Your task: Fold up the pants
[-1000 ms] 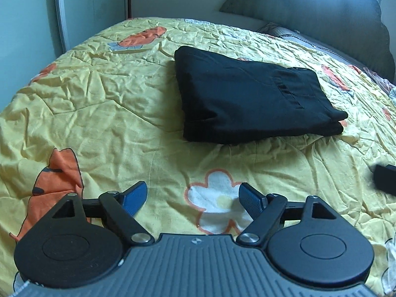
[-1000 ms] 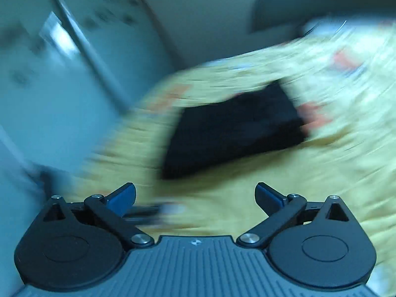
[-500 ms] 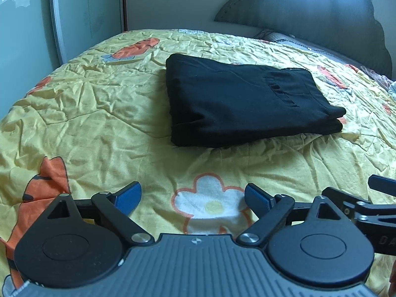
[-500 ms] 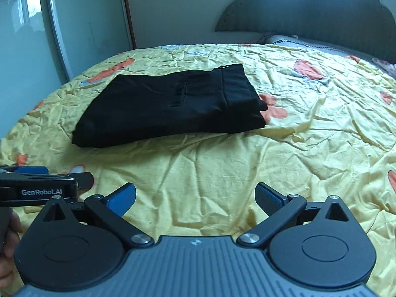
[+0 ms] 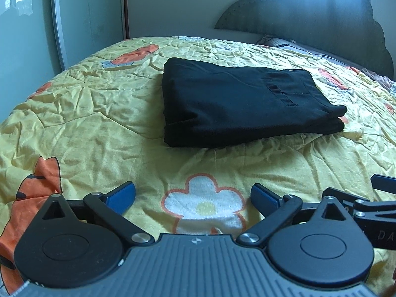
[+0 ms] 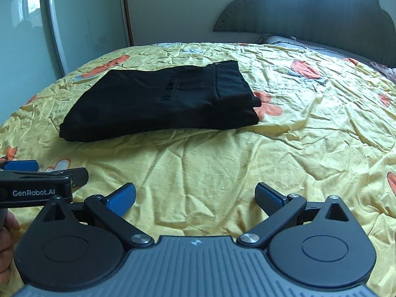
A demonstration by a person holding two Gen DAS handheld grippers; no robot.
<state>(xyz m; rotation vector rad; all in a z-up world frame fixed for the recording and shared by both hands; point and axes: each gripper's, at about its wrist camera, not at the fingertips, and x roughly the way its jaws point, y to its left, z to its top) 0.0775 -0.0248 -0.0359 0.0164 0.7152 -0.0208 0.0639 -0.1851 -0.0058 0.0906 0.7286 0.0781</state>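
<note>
Black pants [image 5: 237, 104] lie folded into a flat rectangle on the yellow bedspread [image 5: 99, 128]; they also show in the right wrist view [image 6: 163, 104]. My left gripper [image 5: 193, 195] is open and empty, well short of the pants, over a white flower print. My right gripper [image 6: 195, 195] is open and empty, also back from the pants. Each gripper appears at the edge of the other's view: the right one in the left wrist view [image 5: 381, 198], the left one in the right wrist view [image 6: 37, 183].
A dark padded headboard [image 5: 321, 24] and a pillow [image 6: 297, 40] stand at the far end of the bed. A mirrored wardrobe door [image 6: 86, 19] runs along the left. The bed edge curves off at the left.
Both grippers have pulled back and settled side by side facing the pants. The right wrist view went from a fast blurred swing to steady. The pants have not moved.
</note>
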